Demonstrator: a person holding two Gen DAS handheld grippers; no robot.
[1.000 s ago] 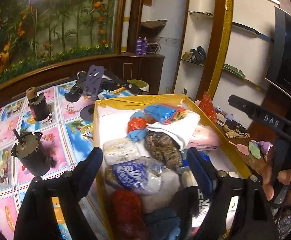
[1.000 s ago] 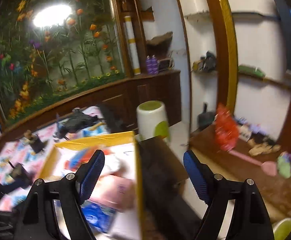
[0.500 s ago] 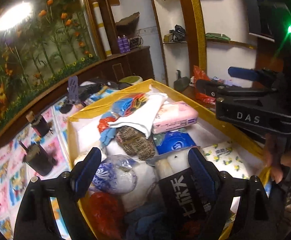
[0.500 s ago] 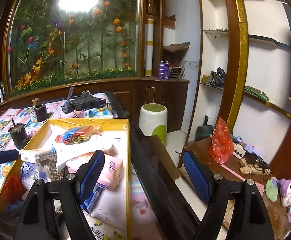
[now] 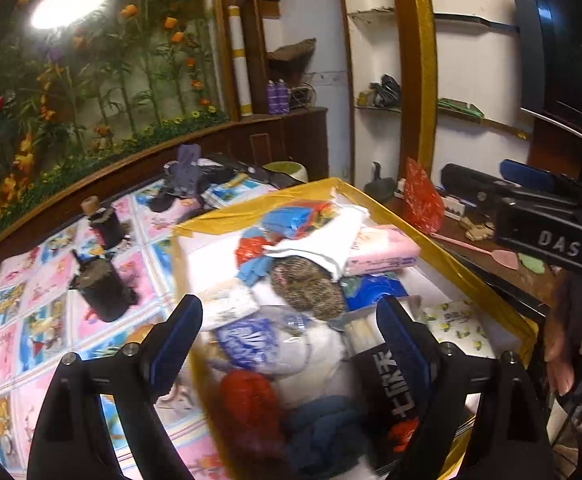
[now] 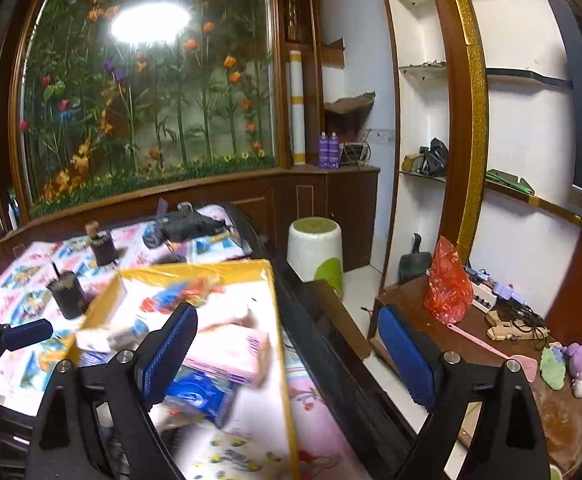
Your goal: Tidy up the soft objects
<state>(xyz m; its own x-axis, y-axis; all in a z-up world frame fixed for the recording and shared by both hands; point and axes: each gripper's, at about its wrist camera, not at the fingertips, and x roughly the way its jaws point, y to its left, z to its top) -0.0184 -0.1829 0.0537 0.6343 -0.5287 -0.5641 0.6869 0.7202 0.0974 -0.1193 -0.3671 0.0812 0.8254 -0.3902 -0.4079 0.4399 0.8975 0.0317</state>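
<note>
Left tool (image 5: 289, 330) spread, empty, above yellow box (image 5: 443, 258), scouting heaped soft packs. Right tool (image 6: 287, 346) just widened, nothing between, straddling box's right rim, readying pick.

Right gripper (image 6: 287, 340) is hanging over the box's (image 6: 195, 270) right edge, jaws wide, nothing between them; they have just been opening. Left blue pad is sitting over the box contents, right pad over the floor gap beside a low wooden table (image 6: 407, 300). In the box, blurred: pink pack (image 6: 231, 350), blue pack (image 6: 199, 392), white bundle (image 6: 111, 336). Left gripper's (image 6: 7, 340) blue tip is showing at the left edge. Two dark motors (image 6: 67, 292) are standing on the patterned cloth (image 6: 23, 276). White-and-green stool (image 6: 315, 248) is standing beyond the box.
</note>
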